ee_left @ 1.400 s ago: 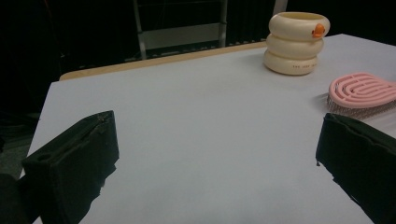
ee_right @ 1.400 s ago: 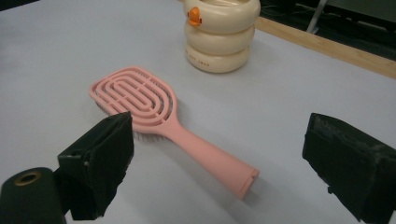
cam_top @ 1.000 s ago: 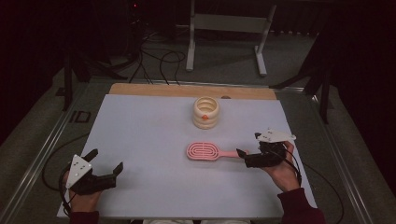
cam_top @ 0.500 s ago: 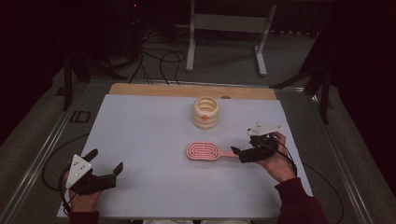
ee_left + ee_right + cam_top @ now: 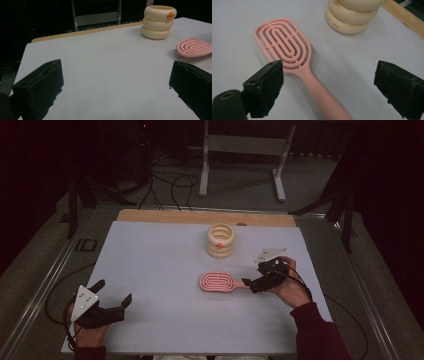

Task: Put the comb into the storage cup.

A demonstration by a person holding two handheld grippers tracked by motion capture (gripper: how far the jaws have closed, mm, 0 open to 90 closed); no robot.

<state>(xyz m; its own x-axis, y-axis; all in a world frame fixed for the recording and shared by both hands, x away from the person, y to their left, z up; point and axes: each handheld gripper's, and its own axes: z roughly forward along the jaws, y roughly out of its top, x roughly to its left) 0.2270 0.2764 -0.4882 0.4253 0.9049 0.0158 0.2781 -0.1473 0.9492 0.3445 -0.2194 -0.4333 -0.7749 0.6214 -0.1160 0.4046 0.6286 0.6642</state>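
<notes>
Two black jaws of the right gripper stand wide apart over the handle end of the pink plastic hairbrush with looped slots in its oval head, and nothing is held between them yet. The brush lies flat on the white table top, back upward, just in front of the cream container shaped like three stacked rings (a small orange knob sits on its rim). As I judge it, the pick-up has only reached the approach: the handle is lined up between the jaws, but closing, lifting and whatever placement comes after are all left to do. The left gripper rests well apart at the near left corner, jaws also spread and empty.

From the right gripper view the handle runs down between the jaws toward the camera, a detail too small to read from above. In the left gripper view the brush's bristles show under the head's edge, touching the table. Above, the high view alone gives both hands together and the wooden strip along the far edge.
</notes>
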